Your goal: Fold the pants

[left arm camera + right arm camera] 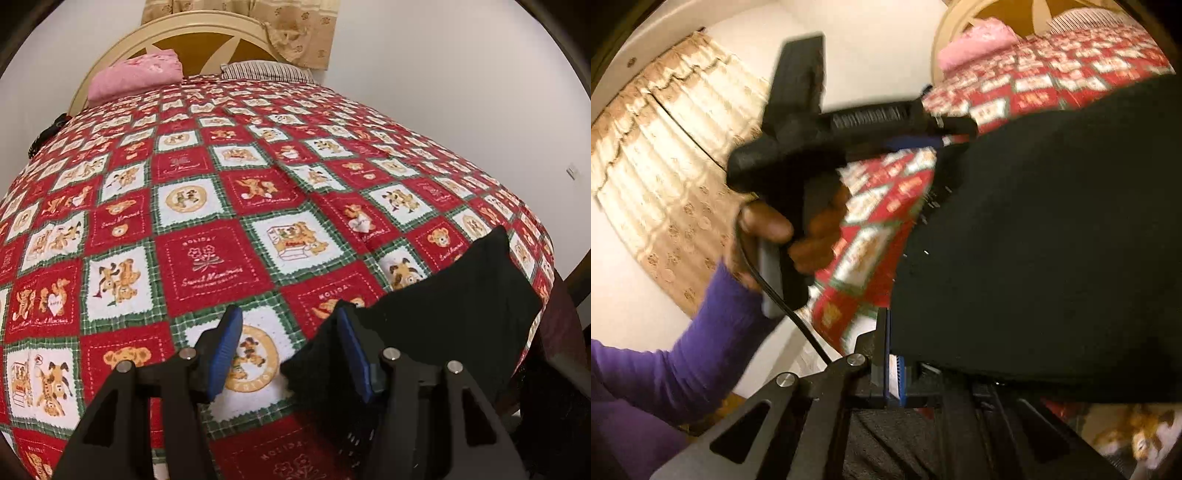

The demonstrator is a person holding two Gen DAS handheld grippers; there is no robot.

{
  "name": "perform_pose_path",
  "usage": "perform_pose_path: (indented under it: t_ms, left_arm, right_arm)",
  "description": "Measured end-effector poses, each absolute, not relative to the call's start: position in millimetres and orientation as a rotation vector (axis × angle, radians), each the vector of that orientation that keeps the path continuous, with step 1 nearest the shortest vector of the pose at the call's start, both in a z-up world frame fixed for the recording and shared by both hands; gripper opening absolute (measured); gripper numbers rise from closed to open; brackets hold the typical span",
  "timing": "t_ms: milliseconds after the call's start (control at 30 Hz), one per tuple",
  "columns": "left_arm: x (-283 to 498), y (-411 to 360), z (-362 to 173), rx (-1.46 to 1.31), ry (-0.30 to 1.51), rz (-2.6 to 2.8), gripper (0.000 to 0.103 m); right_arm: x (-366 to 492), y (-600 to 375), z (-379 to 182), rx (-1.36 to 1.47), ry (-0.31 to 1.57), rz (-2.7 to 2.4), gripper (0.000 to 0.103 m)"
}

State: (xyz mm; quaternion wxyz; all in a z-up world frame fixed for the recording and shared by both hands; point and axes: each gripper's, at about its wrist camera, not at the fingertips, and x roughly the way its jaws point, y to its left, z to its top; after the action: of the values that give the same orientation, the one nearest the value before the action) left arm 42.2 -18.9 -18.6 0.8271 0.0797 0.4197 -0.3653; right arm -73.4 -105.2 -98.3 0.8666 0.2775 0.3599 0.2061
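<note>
Pants (454,306) of black fabric are seen lying toward the near right part of the bed, draped over the quilt (207,229) with one corner peaking upward and the lower edge running down to the left gripper (290,354). In the left wrist view that gripper's blue-padded fingers (223,354) are spread apart, with quilt showing in the gap; the right-hand pad lies against the edge of the black cloth, but no pinch is formed. In the right wrist view the pants fill most of the right side of the blurred picture as a dark sheet, and the right gripper (892,369) is seen at the bottom with its blue pads pressed together; the fabric's lower edge meets the pads, so it appears to be nipped there, though the blur leaves the exact hold uncertain. The left gripper is also visible in that view, its pistol handle held by a hand (783,236) emerging from a purple sleeve (683,354), with a black cable trailing below. The quilt is patterned in red and white squares with green borders and bear motifs. At the far end a pink pillow (136,75) and a striped pillow (266,70) rest against a cream, arched headboard (122,48). Behind it a beige patterned curtain (303,29) hangs on a white wall.
</note>
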Motion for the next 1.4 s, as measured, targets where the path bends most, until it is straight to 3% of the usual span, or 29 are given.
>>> perform_pose_path:
  t_ms: [100, 267, 333, 500, 700, 733, 867, 1000, 1200, 1400]
  left_arm:
    - [41, -23, -23, 0.153, 0.904, -0.772, 0.056]
    - [32, -34, -28, 0.19, 0.9, -0.759, 0.056]
    - [32, -40, -31, 0.218, 0.897, -0.733, 0.063]
    - [45, -30, -18, 0.217, 0.848, -0.674, 0.064]
    - [56, 23, 4, 0.099, 0.792, -0.529, 0.077]
    - [56, 28, 5, 0.085, 0.794, -0.515, 0.077]
    - [44, 40, 5, 0.084, 0.804, -0.49, 0.077]
    - [28, 55, 0, 0.082, 0.802, -0.451, 0.081]
    - [24, 61, -11, 0.042, 0.853, -0.441, 0.081]
    - [12, 28, -11, 0.031, 0.85, -0.541, 0.081]
  right_arm:
    - [-64, -112, -116, 0.671, 0.763, 0.453, 0.003]
    - [-59, -101, -111, 0.592, 0.77, 0.447, 0.004]
    - [-61, -100, -106, 0.583, 0.775, 0.442, 0.004]
    - [-91, -109, -78, 0.508, 0.82, 0.481, 0.007]
    - [-90, -150, -6, 0.423, 0.567, 0.37, 0.009]
    - [-75, -150, -4, 0.355, 0.577, 0.304, 0.013]
    - [-11, -137, -32, 0.381, 0.693, 0.384, 0.013]
    - [52, -104, -82, 0.229, 0.896, 0.293, 0.013]
    - [60, -128, -76, 0.429, 0.8, 0.327, 0.013]
    - [-14, -183, -17, 0.379, 0.582, 0.089, 0.013]
